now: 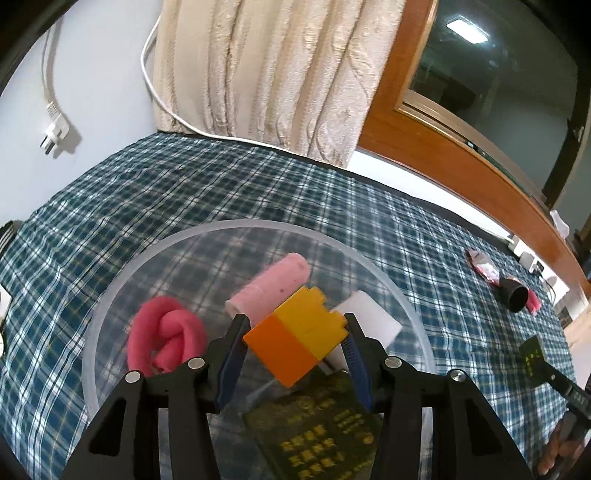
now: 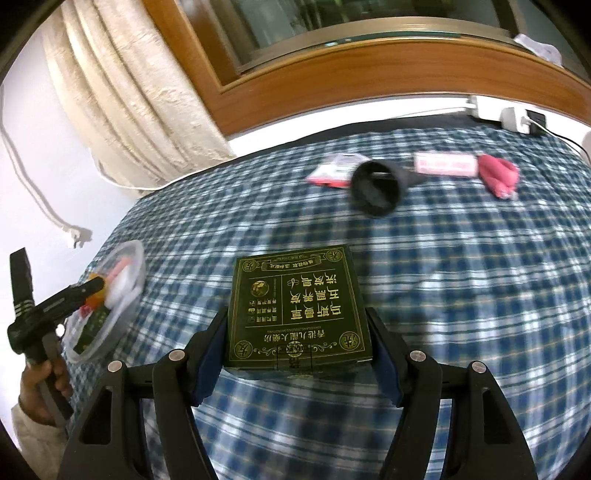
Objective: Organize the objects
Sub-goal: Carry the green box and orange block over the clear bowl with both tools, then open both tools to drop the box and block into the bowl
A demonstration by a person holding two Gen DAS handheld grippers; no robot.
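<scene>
Left gripper [image 1: 295, 332] clamping an orange-yellow block [image 1: 295, 334] over a clear bowl [image 1: 388, 273]. Right gripper [image 2: 297, 332] clasping a dark green box [image 2: 297, 308], seemingly lifted above the plaid bed [image 2: 443, 295]. Cream curtain [image 2: 129, 92] and window behind.

- indoor light, moderately bright and even; a ceiling lamp reflection [image 1: 466, 29] shows as a white rectangle in the dark window glass [image 1: 498, 85].
- a bright overexposed strip runs along the sill [image 2: 332, 122] under the window frame.
- the hanging plug [image 1: 54, 133] casts a soft shadow on the pale wall.
- strong fisheye bending; black vignette fills the corners.
- right wrist view is motion-blurred across the plaid cloth [image 2: 461, 280] and black funnel [image 2: 376, 190]; the green box [image 2: 299, 306] print stays sharp.
</scene>
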